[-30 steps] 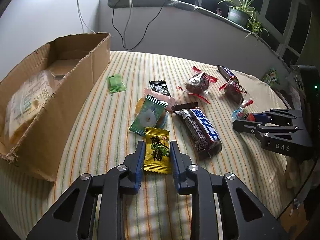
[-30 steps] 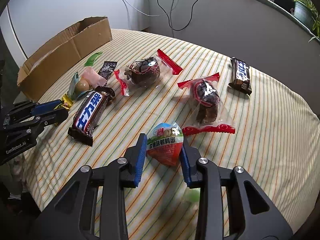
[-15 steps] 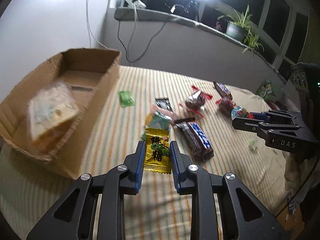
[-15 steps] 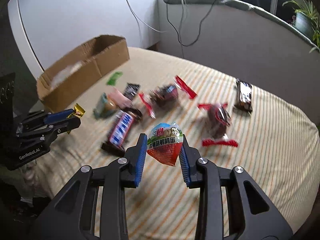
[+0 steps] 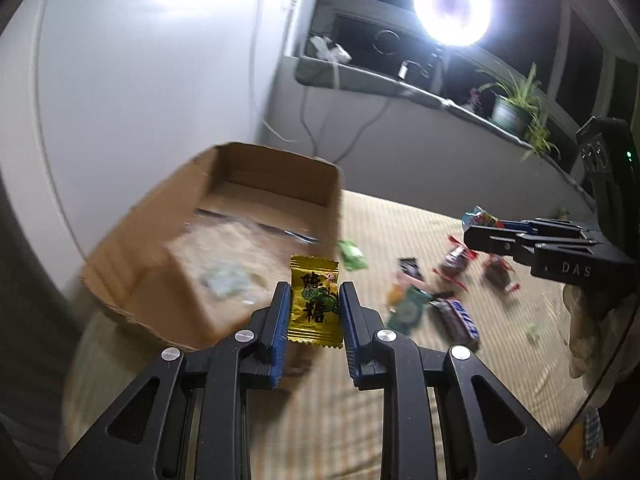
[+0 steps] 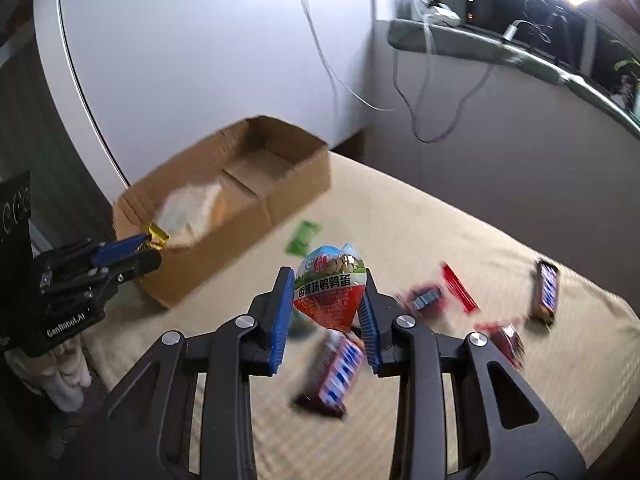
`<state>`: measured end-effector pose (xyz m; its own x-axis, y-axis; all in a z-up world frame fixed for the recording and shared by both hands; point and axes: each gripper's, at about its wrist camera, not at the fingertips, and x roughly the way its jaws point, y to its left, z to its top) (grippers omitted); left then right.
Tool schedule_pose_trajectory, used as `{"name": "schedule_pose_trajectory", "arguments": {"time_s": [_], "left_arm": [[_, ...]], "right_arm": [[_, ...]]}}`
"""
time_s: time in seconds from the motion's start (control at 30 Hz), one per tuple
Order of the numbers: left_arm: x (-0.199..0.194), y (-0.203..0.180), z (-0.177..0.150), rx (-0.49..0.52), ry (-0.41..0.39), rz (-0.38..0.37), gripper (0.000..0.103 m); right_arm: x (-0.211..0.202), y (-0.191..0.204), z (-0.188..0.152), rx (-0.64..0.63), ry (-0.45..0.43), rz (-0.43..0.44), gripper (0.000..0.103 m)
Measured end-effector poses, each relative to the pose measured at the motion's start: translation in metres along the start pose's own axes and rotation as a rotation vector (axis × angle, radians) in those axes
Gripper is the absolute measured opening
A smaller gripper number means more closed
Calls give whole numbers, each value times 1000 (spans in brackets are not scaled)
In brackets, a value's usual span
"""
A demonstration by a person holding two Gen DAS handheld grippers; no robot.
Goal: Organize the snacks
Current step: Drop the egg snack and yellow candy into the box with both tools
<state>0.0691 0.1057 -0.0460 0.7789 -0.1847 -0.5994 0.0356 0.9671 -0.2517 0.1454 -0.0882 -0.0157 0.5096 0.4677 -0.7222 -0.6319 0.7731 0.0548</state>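
My left gripper (image 5: 314, 310) is shut on a yellow candy packet (image 5: 315, 300) and holds it in the air by the near end of the open cardboard box (image 5: 256, 216). It also shows in the right wrist view (image 6: 136, 258) at the box's near corner. My right gripper (image 6: 324, 316) is shut on a red-and-white quail egg packet (image 6: 330, 292), high above the striped table (image 6: 440, 232). It shows in the left wrist view (image 5: 484, 236) at the right. A clear bagged snack (image 5: 224, 264) lies in the box.
Loose snacks lie on the table: a green packet (image 6: 304, 236), a blue chocolate bar (image 6: 340, 376), red-wrapped sweets (image 6: 500, 336) and a second bar (image 6: 546, 292). A white wall and a sill with cables, a bright lamp (image 5: 452, 8) and plants stand behind.
Both grippers have risen with their packets and swung left toward the cardboard box. The left one now hangs by the box's near end.
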Motion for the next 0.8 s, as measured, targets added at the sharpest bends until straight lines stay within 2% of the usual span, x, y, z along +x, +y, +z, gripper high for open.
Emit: {"name": "schedule_pose_trajectory", "arguments": {"time_s": [0.33,0.8], "left_arm": [[0,38,10,-41,-21,62,23],[10,59,13,-63,-24,84,23]], "right_arm": [[45,35,47,-31,-1,61,32],[94,70,74,-76,46,109,32]]}}
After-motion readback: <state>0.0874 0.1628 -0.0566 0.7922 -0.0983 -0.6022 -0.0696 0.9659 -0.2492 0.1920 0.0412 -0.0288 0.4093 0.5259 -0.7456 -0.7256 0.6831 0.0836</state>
